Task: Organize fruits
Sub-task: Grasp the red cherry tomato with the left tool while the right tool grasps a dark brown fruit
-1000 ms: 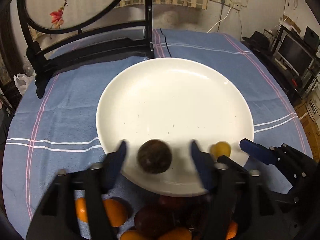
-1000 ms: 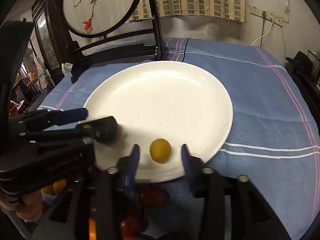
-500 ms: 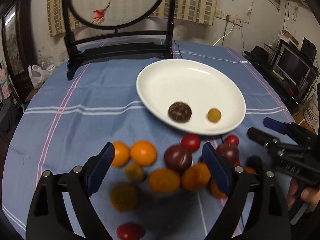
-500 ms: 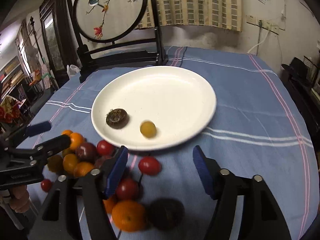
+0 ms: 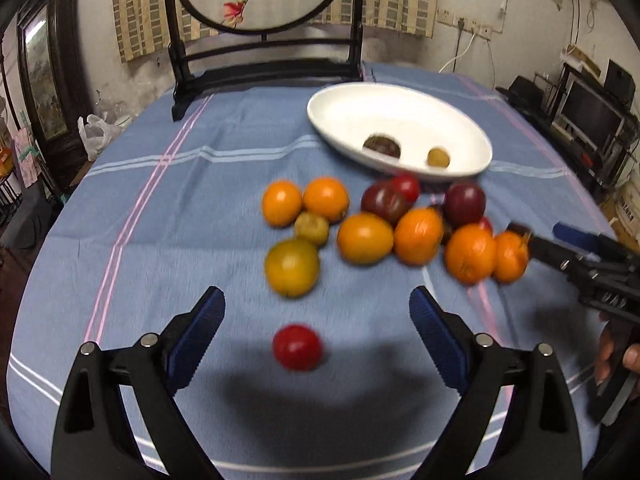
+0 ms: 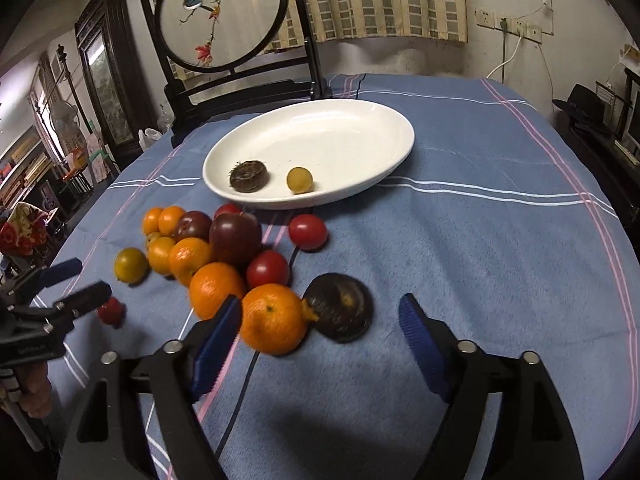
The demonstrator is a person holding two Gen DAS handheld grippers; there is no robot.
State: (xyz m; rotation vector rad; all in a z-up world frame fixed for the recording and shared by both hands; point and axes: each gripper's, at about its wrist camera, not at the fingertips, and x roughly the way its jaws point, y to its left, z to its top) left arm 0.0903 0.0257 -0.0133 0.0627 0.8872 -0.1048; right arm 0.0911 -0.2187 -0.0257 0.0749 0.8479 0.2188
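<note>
The left tongs (image 5: 316, 340) hang wide apart over the blue striped cloth of the counter (image 5: 168, 264), their jaws having just been opening, nothing pressed by the blue ribbed pads; a small red tomato (image 5: 297, 347) lies on the cloth between them, touched by neither. The right tongs (image 6: 320, 334) also stand wide, jaws just opened further, gripping nothing; a round orange mandarin (image 6: 273, 318) sits just beside the left pad, and a flat dark brown fruit (image 6: 339, 307) lies between the pads, touching the mandarin.

Beyond the tongs, on the near side of the white oval ceramic plate (image 6: 352, 120), lies a loose heap of fruit (image 5: 384, 224): orange mandarins, yellow-green ones, dark purple plums and red tomatoes, many touching one another. One red tomato (image 6: 307, 231) lies apart from the heap, near the plate's rim.

On the plate, close to its near rim, rest a dark brown wrinkled fruit (image 6: 248, 176) and a small yellow round fruit (image 6: 299, 179), apart from each other.

Behind the plate stands a dark wooden frame with a round embroidered screen of birds and red leaves (image 6: 222, 12)
</note>
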